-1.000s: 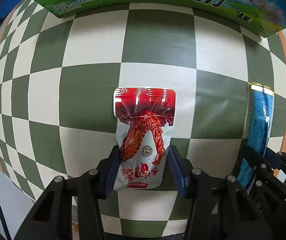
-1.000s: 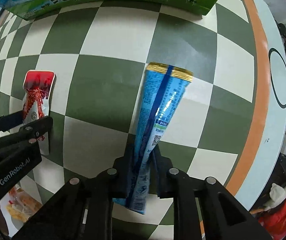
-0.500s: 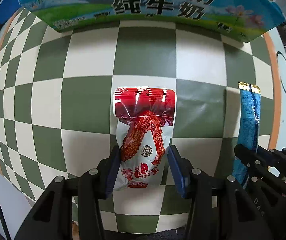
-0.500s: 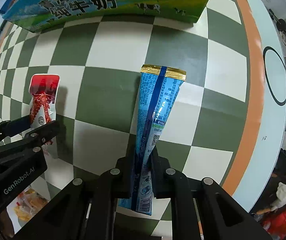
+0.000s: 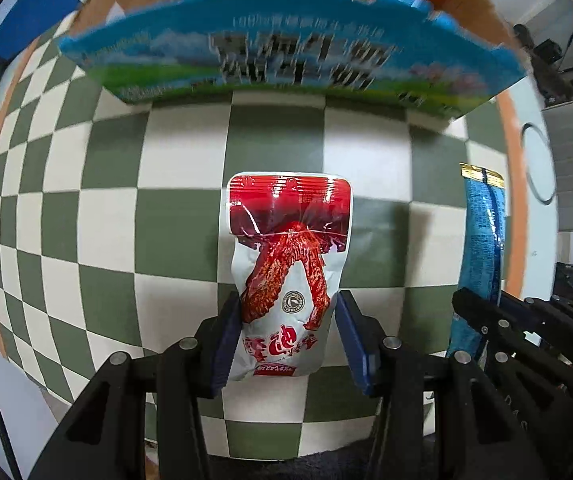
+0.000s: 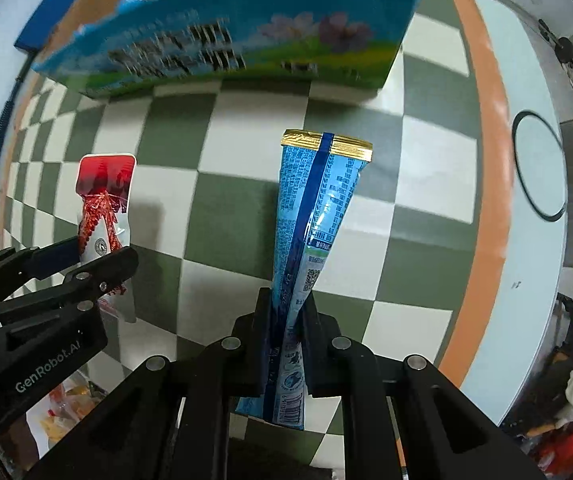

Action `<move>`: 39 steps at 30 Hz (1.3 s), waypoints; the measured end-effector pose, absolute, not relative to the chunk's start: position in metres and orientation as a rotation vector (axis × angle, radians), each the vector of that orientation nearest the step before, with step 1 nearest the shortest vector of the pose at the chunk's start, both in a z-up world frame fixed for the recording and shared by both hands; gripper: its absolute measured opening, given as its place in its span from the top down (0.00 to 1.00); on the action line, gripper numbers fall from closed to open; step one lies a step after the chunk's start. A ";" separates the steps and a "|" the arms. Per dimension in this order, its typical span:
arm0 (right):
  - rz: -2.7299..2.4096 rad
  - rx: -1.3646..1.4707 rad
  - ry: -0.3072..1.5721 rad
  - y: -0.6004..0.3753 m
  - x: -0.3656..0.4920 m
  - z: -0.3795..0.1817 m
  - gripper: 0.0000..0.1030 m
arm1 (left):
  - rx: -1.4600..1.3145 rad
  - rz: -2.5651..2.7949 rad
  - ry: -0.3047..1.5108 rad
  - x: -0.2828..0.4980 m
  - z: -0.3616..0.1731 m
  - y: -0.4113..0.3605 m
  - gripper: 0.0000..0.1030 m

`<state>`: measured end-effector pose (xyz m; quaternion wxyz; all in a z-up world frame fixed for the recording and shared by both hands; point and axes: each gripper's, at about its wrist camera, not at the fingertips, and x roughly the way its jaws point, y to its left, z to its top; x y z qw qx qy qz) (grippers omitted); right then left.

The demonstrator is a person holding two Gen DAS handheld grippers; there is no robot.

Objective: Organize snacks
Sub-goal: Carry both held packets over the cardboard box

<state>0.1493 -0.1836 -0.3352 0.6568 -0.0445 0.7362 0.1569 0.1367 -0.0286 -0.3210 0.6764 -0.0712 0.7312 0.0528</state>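
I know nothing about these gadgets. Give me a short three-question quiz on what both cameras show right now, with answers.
1. True or false: the left gripper holds the red-and-white plastic snack pouch.
2. Which gripper pinches the long blue foil packet with a gold end? A left, B right.
3. Fill in: the blue-and-green printed carton stands on a green-and-white ______ tabletop.

Key: 1 true; 2 B, the right gripper; 3 checkered.
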 end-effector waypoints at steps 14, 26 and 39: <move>0.434 0.027 1.488 -0.196 0.201 -0.216 0.87 | -0.213 0.036 1.458 0.178 -0.215 -0.034 0.57; 0.438 0.019 1.319 -0.161 0.306 -0.168 0.87 | -0.150 0.093 1.401 0.279 -0.194 0.010 0.57; 0.334 0.014 1.414 -0.138 0.399 -0.251 0.87 | -0.178 0.161 1.588 0.350 -0.270 0.068 0.57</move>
